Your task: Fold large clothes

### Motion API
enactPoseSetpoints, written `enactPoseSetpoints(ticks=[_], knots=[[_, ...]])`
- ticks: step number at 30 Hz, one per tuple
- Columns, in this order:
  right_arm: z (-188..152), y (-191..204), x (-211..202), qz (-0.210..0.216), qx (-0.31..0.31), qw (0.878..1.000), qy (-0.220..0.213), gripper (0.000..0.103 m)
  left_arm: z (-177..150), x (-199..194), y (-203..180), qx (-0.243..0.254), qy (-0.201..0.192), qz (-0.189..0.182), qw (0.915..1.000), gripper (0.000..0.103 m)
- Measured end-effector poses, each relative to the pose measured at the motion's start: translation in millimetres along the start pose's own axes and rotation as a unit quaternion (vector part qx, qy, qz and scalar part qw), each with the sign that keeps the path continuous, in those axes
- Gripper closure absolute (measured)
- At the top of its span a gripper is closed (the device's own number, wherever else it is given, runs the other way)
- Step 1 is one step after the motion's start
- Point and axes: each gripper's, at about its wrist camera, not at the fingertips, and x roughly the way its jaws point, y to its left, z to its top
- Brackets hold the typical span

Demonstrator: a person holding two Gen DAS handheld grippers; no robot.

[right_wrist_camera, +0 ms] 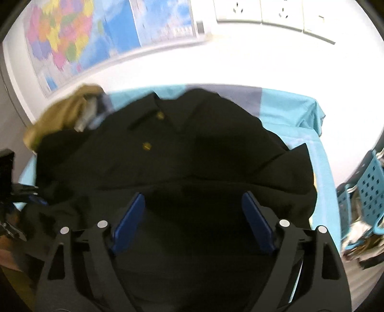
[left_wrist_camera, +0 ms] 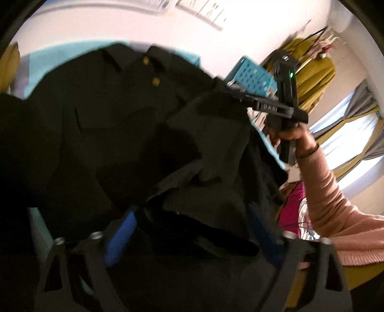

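A large black coat with gold buttons lies on a table with a light blue cloth; it also shows in the right wrist view. My left gripper has its blue fingers spread wide, with folds of the black coat lying between and over them. My right gripper is open, its blue fingers apart just above the coat's near part. In the left wrist view the right gripper's body hangs over the coat's raised right part, held by a hand in a pink sleeve.
A blue perforated basket stands at the table's right; it also shows in the right wrist view. A tan garment lies at the table's far left. A map and wall sockets are behind. Curtains hang right.
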Motion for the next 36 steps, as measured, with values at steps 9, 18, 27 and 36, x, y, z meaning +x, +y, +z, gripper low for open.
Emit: enactPoseSetpoints(ticks=[9, 18, 27, 36], knots=[[-7.8, 3.9, 23.1, -0.004, -0.038, 0.999, 0.024, 0.099, 10.8, -9.9, 1.2, -0.013, -0.018, 0.021, 0.9995, 0.085], [8.3, -18.1, -15.7, 0.015, -0.001, 0.999, -0.038, 0.081, 28.0, -46.1, 6.1, 0.001, -0.086, 0.080, 0.9930, 0.073], [-0.2, 5.1, 39.0, -0.036, -0.062, 0.997, 0.033, 0.041, 15.2, -14.1, 20.0, -0.029, -0.026, 0.077, 0.9962, 0.016], [17.6, -2.5, -2.5, 0.006, -0.025, 0.999, -0.045, 0.097, 31.1, -15.5, 12.7, -0.009, -0.058, 0.118, 0.9913, 0.079]])
